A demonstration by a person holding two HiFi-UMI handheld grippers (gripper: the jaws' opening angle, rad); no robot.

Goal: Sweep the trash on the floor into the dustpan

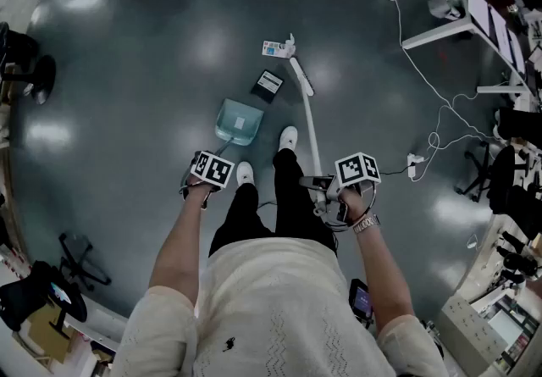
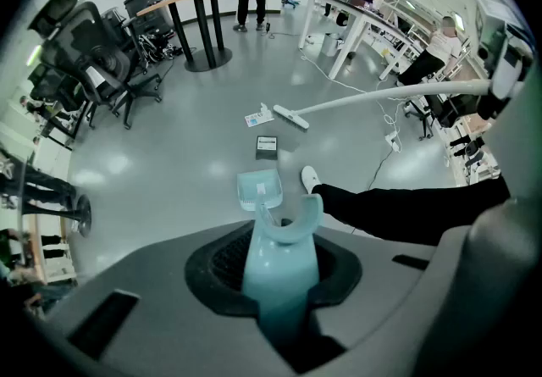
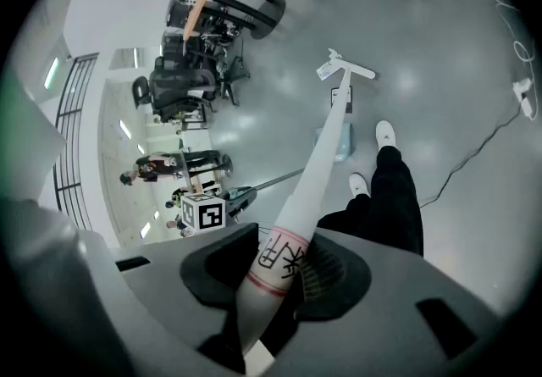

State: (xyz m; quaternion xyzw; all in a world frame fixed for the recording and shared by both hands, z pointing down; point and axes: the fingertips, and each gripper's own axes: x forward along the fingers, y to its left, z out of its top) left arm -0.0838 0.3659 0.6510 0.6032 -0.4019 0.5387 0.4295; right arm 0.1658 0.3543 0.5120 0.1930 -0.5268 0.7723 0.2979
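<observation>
A pale teal dustpan rests on the grey floor ahead of my feet, and its long handle runs back into my left gripper, which is shut on it. My right gripper is shut on the white broom handle. The broom's head lies on the floor beyond the pan. Beside the head lies a white printed carton. A dark flat packet lies between the carton and the dustpan's mouth. The same packet and carton show in the left gripper view.
White cables and a power strip trail across the floor to the right. A white desk stands at the upper right, office chairs at the left. People stand at far desks. My white shoes stand near the pan.
</observation>
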